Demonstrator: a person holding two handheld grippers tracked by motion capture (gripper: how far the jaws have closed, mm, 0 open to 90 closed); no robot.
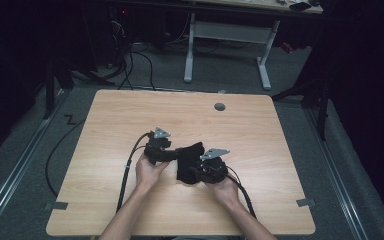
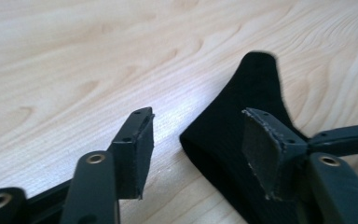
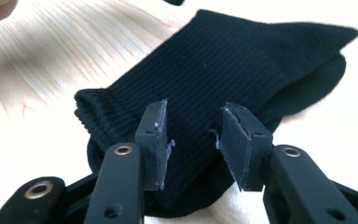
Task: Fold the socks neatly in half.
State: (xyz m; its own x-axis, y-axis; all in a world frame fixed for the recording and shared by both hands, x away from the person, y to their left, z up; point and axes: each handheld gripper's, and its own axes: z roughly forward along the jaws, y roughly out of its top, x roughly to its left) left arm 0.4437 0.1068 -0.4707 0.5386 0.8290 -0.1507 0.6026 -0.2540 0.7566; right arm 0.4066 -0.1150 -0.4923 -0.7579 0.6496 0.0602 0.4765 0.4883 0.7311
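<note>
A black ribbed sock (image 1: pixel 189 159) lies folded on the wooden table (image 1: pixel 130 115), near its middle front. My left gripper (image 1: pixel 172 156) is at the sock's left edge and my right gripper (image 1: pixel 196 172) at its near right side. In the left gripper view, the left gripper (image 2: pixel 198 149) stands open; the sock (image 2: pixel 242 107) lies under and behind its right-hand pad, with bare wood between the jaws. In the right gripper view, the right gripper (image 3: pixel 193 140) stands open just above the sock (image 3: pixel 223 60), near its cuff end, its pads apart from the fabric.
A round cable hole (image 1: pixel 220 106) sits in the table's far side. Tape marks (image 1: pixel 56 205) lie at both front corners. Beyond the table stand a white desk frame (image 1: pixel 227 35) and floor cables (image 1: pixel 140 60). Bare wood surrounds the sock.
</note>
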